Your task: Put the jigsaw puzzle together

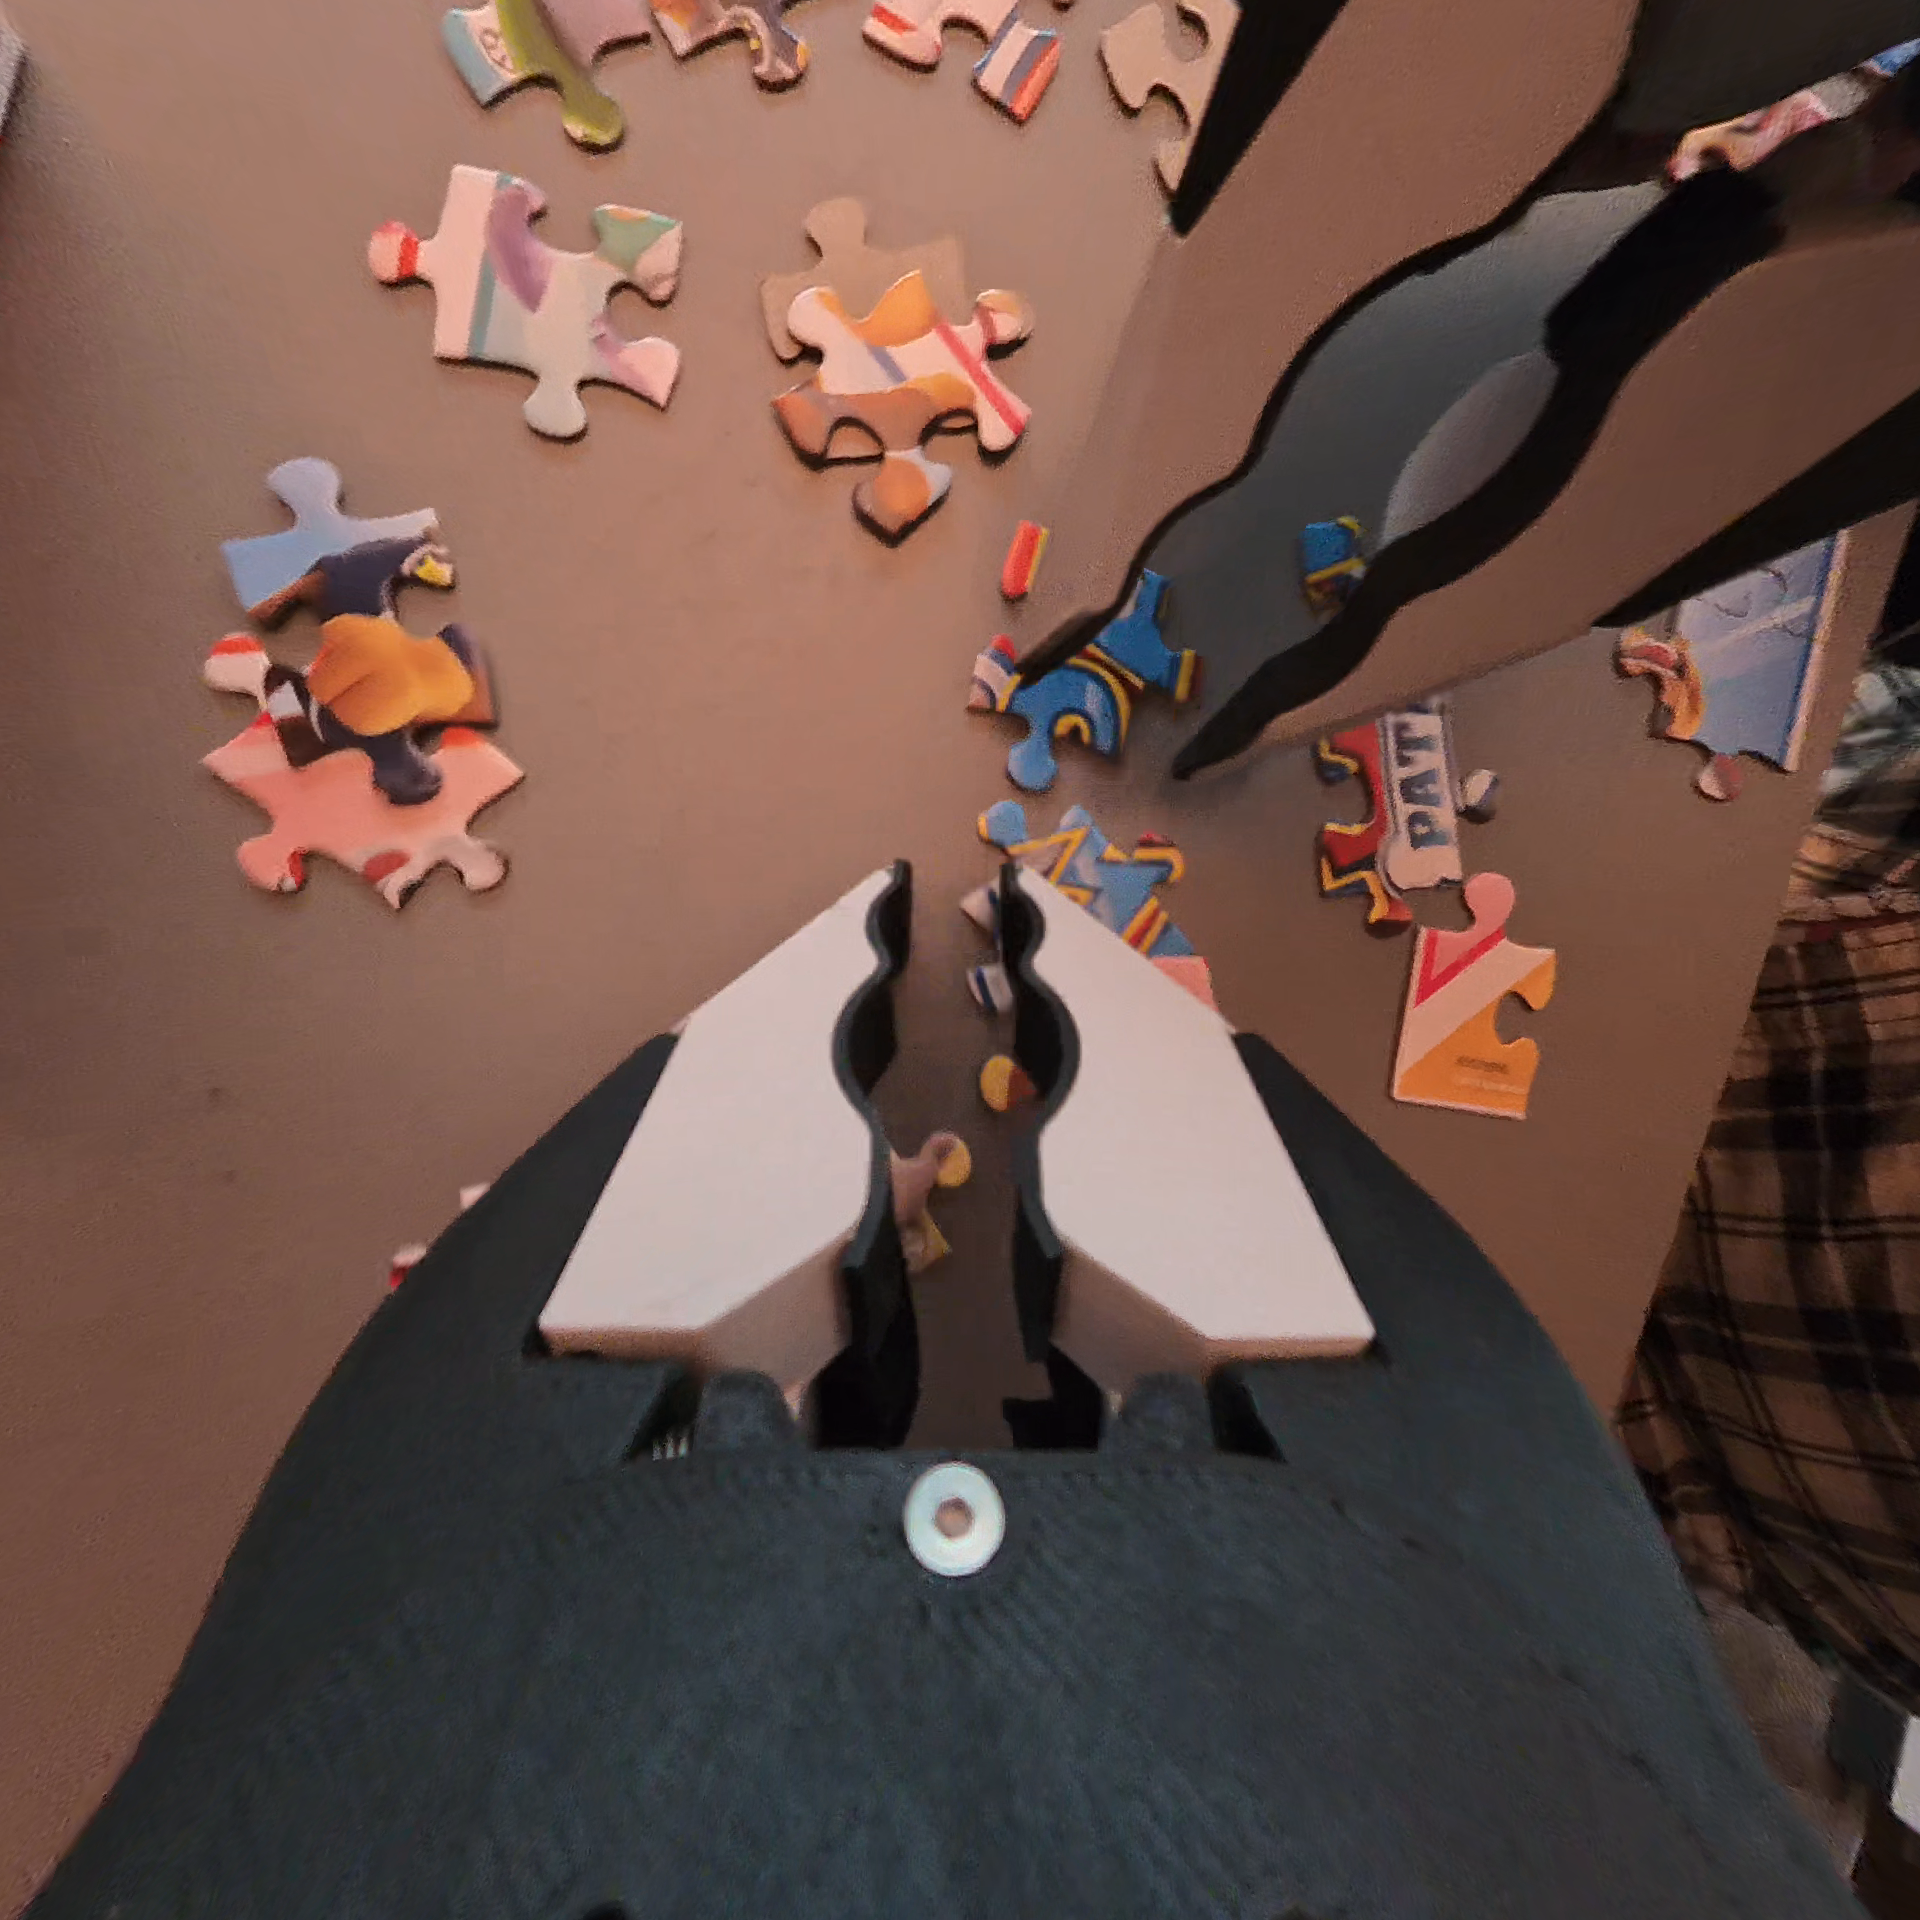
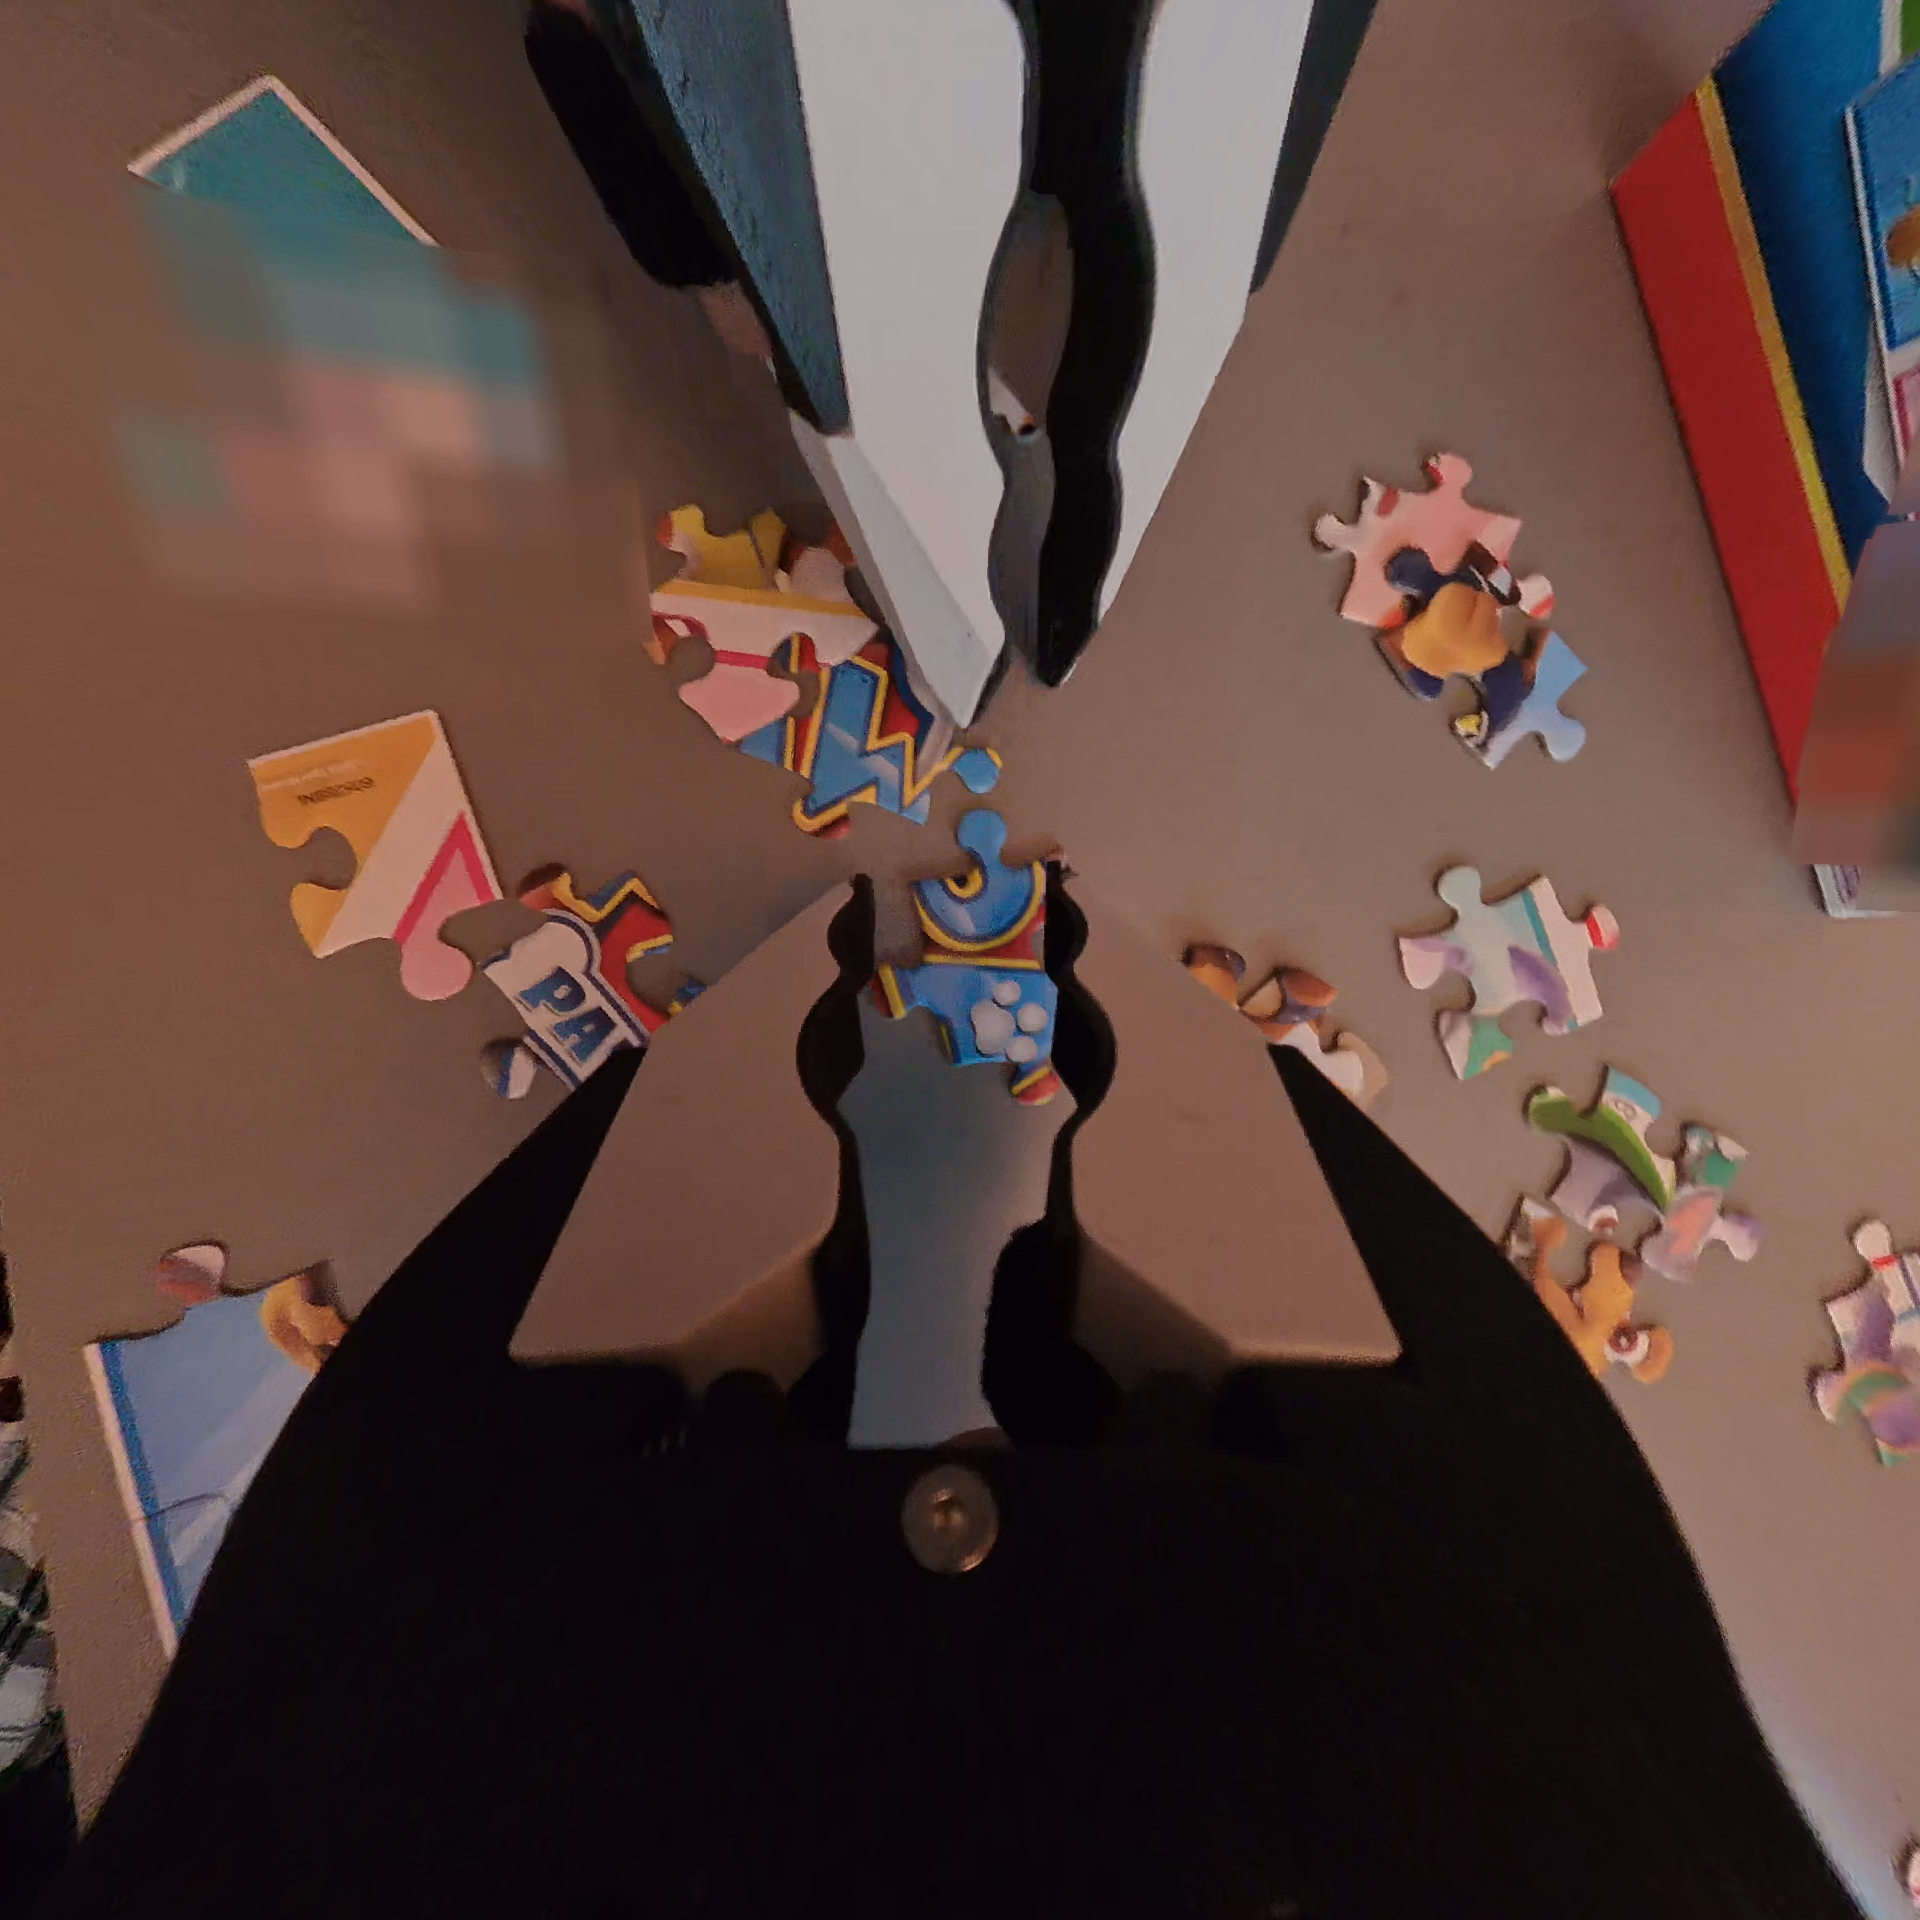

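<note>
Brown table point(image 1: 675, 675) with loose jigsaw pieces. My right gripper point(image 2: 958, 888) is open; a blue piece with a white paw print point(image 2: 982, 987) lies flat on the table between its fingers. In the left wrist view this gripper point(image 1: 1103, 717) comes in from the upper right, one tip touching the blue piece point(image 1: 1091, 686). My left gripper point(image 1: 954, 878) has its jaws narrowly apart with only table showing between the tips. Its right finger lies over a joined cluster with a blue and yellow zigzag point(image 1: 1117, 873). In the right wrist view the left gripper point(image 2: 1023, 686) points down at that cluster point(image 2: 831, 717).
An orange and white corner piece point(image 2: 364, 821) and a red piece with lettering point(image 2: 582, 987) lie to the left. Joined groups point(image 1: 353, 727), point(image 1: 540, 301), point(image 1: 904, 364) lie farther off. A red and blue puzzle box point(image 2: 1745, 416) is at the right. Plaid clothing point(image 1: 1808, 1247) is at the table edge. The left gripper's tips are roughly 4 cm from the right gripper's.
</note>
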{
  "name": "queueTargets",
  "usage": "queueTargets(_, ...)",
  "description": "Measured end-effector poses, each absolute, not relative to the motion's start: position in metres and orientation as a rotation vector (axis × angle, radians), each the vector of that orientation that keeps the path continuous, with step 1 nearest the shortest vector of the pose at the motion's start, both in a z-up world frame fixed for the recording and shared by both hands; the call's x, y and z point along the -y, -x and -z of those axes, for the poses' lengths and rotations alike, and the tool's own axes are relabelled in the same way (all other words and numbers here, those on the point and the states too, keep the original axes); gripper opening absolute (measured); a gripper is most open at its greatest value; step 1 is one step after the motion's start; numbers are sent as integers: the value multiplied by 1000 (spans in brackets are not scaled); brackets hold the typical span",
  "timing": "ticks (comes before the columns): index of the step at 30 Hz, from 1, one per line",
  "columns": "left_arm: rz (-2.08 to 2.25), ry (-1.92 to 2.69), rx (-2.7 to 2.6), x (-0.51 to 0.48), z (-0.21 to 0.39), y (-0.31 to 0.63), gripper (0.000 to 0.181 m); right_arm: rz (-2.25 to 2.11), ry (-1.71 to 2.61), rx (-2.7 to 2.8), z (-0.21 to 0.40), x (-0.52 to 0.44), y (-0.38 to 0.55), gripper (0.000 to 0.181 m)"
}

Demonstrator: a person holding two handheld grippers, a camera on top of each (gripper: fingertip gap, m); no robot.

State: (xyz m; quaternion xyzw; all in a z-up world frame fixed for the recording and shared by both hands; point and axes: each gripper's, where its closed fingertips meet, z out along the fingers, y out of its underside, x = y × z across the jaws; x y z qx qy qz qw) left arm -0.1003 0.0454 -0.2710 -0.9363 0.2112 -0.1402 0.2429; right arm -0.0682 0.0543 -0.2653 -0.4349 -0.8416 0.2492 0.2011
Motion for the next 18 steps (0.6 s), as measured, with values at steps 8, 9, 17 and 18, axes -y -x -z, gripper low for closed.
queueTargets(8,606,2597,-539,-10,272,97,12,-706,1117,2459,272,-26,78,24)
queueTargets(9,670,2594,-545,-6,273,90,10,-710,1123,2460,272,-26,78,20)
queueTargets(17,562,2644,-584,2,275,100,0,-726,1144,2453,273,-27,70,8)
queueTargets(18,486,2666,-579,2,275,109,1,-724,1146,2455,273,-28,68,8)
